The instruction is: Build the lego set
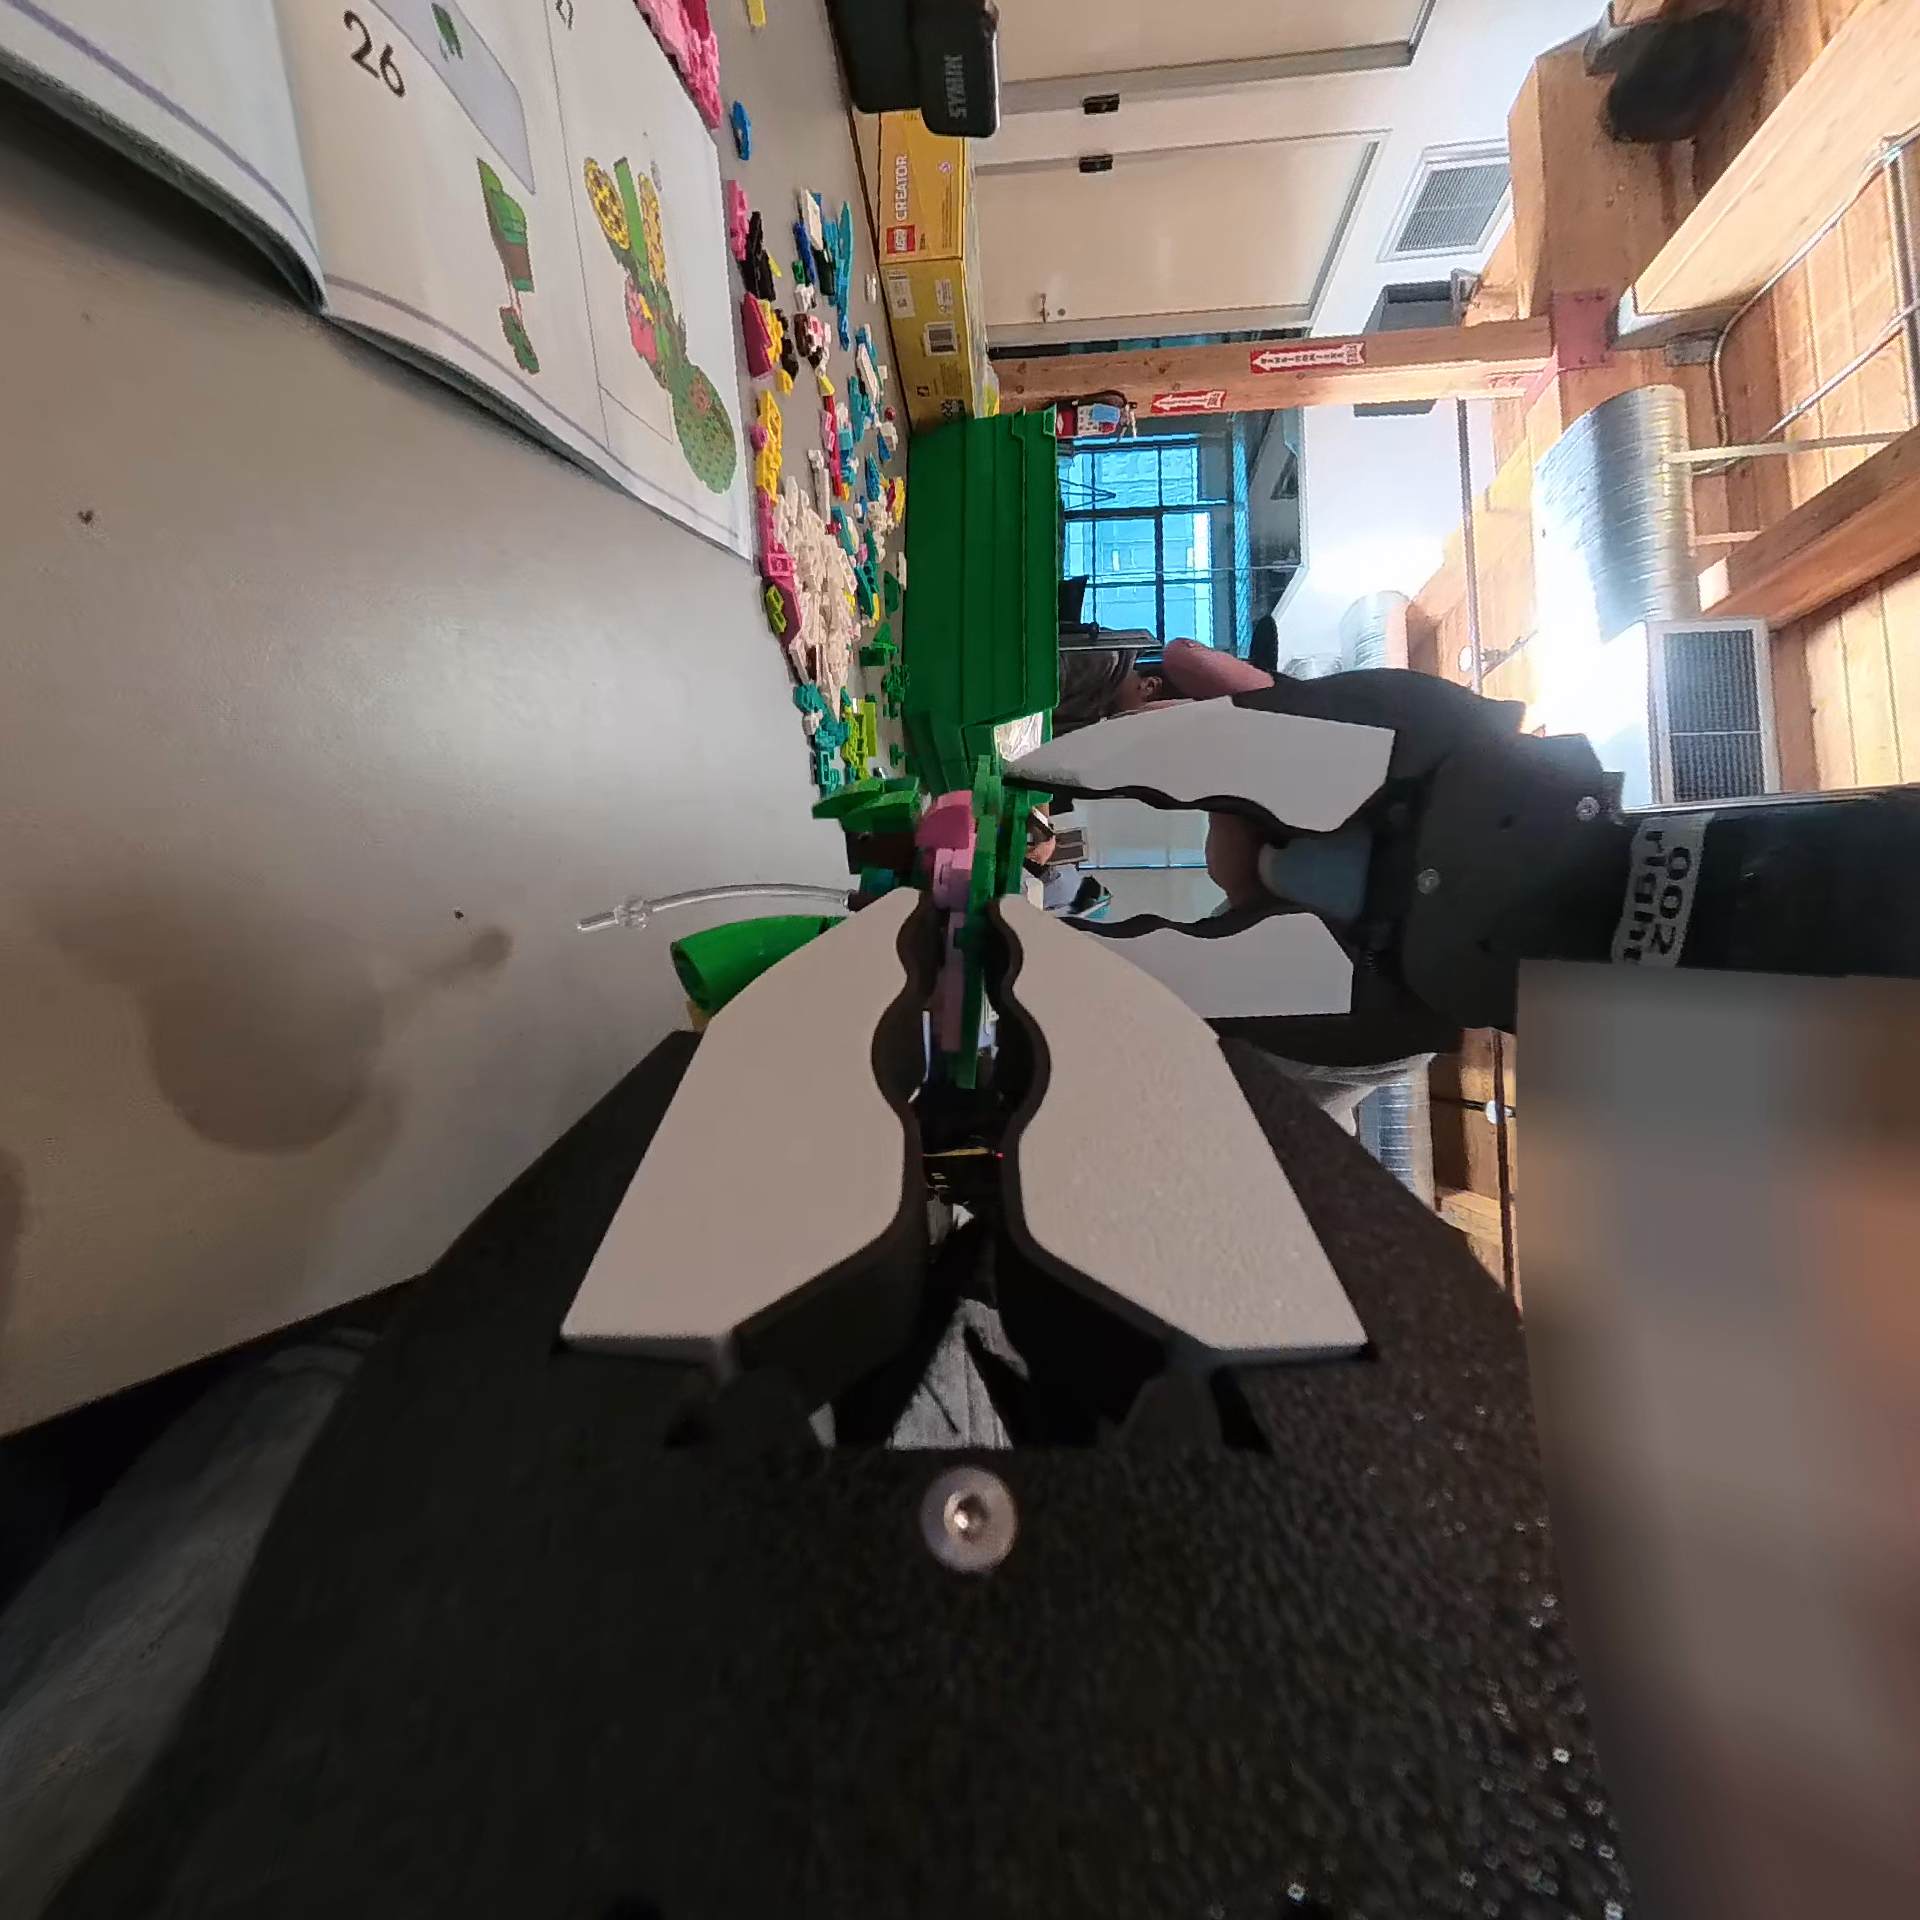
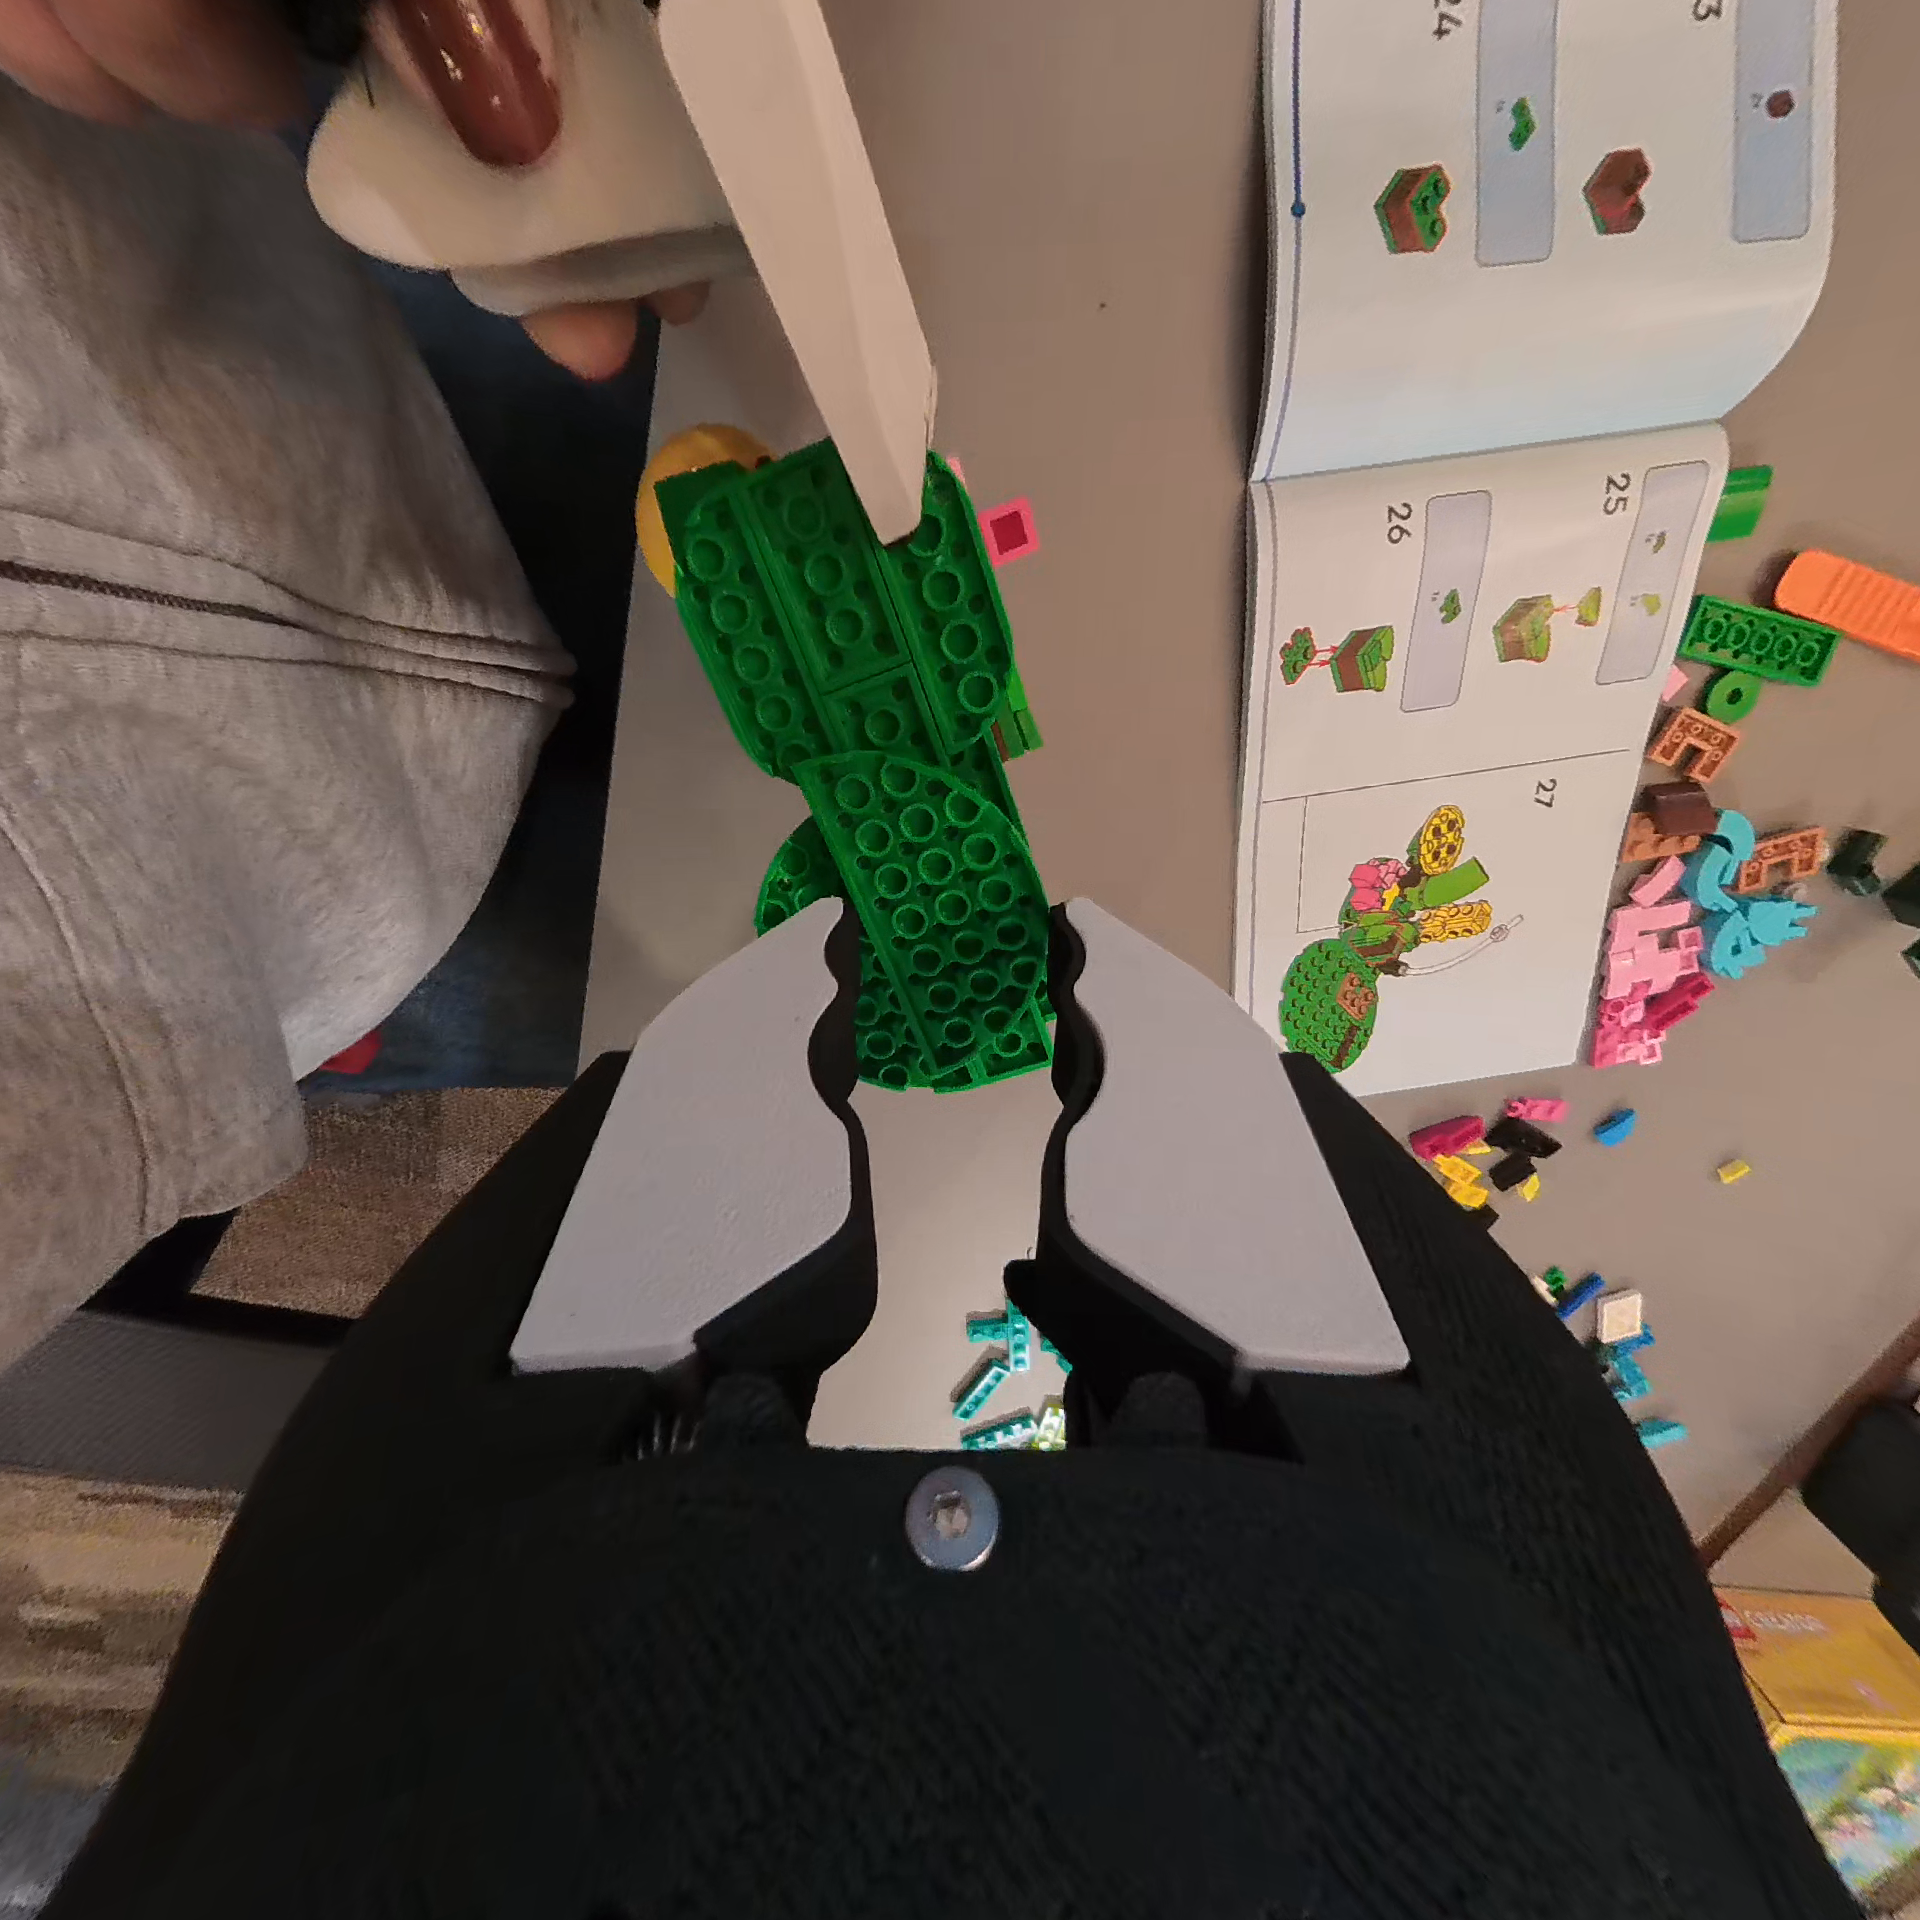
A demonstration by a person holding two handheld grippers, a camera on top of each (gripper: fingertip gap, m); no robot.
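Above the grey tabletop (image 2: 1132, 312), beside an open instruction booklet (image 2: 1507, 644), I hold a green plastic brick-built model (image 2: 914, 862) aloft: my right gripper (image 2: 951, 925) clenches its round base plates, my left gripper (image 1: 961, 914) clamps its thin edge.

Directly ahead of the right gripper (image 2: 951, 935) the way is blocked by the green brick model (image 2: 883, 727), which is clamped edge-on between its fingers, and beyond that by the left gripper (image 2: 883, 457), closed on the model's far end. To its right, bare table (image 2: 1132, 582) is left free as far as the open instruction booklet (image 2: 1455, 727); past the booklet, passage is cluttered by loose bricks (image 2: 1662, 935). To its left, room is closed off by a person's grey sleeve (image 2: 208, 623).
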